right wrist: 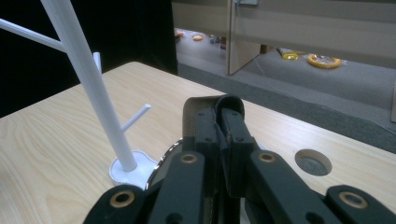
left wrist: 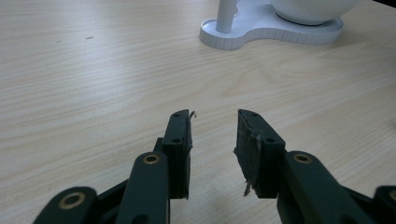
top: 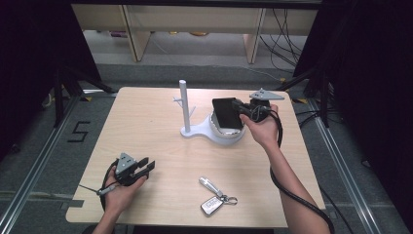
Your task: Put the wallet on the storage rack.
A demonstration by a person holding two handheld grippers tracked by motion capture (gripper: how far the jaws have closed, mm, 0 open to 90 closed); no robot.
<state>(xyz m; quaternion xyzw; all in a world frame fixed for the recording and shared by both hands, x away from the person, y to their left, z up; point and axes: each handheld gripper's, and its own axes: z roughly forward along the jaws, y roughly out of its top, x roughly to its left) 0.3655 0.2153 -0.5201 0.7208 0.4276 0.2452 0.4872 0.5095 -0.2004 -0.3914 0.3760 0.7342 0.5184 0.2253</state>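
Pinching a black wallet point(top: 228, 113) at its right edge, your right gripper point(top: 242, 110) holds it over the white bowl point(top: 227, 134) of the stand point(top: 195, 130) at the far middle of the table point(top: 146, 122). In the right gripper view the jaws are clamped tight on the wallet's point(right wrist: 227, 103) dark rounded edge, with the pole point(right wrist: 88, 79) and its short pegs rising to the left. From above, the wallet sits flat-faced and slightly tilted, covering much of the bowl; you cannot tell from these views whether it touches the rim.

Your left gripper point(top: 145, 165) rests at the near left of the table, well apart from the stand, in your left hand point(top: 119, 190). Its jaws stand open with nothing between them, bare wood showing in the gap in the left gripper view point(left wrist: 214, 140), and the stand's base point(left wrist: 261, 35) lies well ahead.

A key fob point(top: 211, 205) and a silver key point(top: 210, 185), joined by a ring, lie near the front edge between your two arms.
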